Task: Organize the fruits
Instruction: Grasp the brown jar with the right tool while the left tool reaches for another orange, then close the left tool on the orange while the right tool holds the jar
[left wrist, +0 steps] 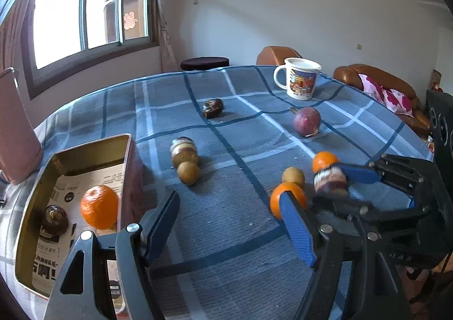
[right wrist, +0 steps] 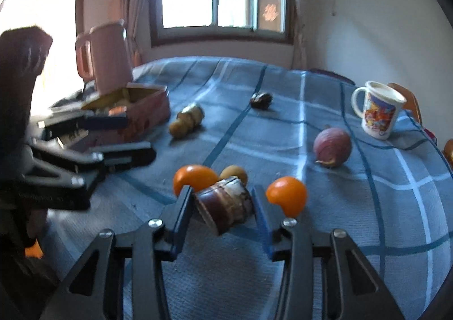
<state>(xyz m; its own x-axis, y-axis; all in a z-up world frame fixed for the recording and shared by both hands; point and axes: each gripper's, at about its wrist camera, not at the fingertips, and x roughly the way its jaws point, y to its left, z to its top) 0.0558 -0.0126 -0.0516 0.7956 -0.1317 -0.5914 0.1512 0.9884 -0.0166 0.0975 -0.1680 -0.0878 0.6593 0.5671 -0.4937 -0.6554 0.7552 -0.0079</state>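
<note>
A: Item one: brown-and-cream banded fruit [right wrist: 223, 203], on the checked tablecloth [right wrist: 283, 277] between two oranges [right wrist: 195, 178]; sits between the fingers of the right gripper [right wrist: 222, 216], drawn in close on both sides; pad contact too close to call.

B: Handling?

A: Probably light, stiff-skinned, barrel-shaped, apt to roll; best taken across the middle bands, flat sides to the pads; gentle squeeze advised.

B: Left gripper [left wrist: 229, 220]?

A: Spread wide, holding nothing; hovers beside the open tin [left wrist: 93, 150]; tin already contains one orange [left wrist: 99, 206] and one dark fruit [left wrist: 55, 219].

B: Writing?

A: Printed paper lining the tin, bold characters, not legible; cartoon mug [left wrist: 300, 82], no readable brand; red ornament in the window [left wrist: 130, 21], unread.
</note>
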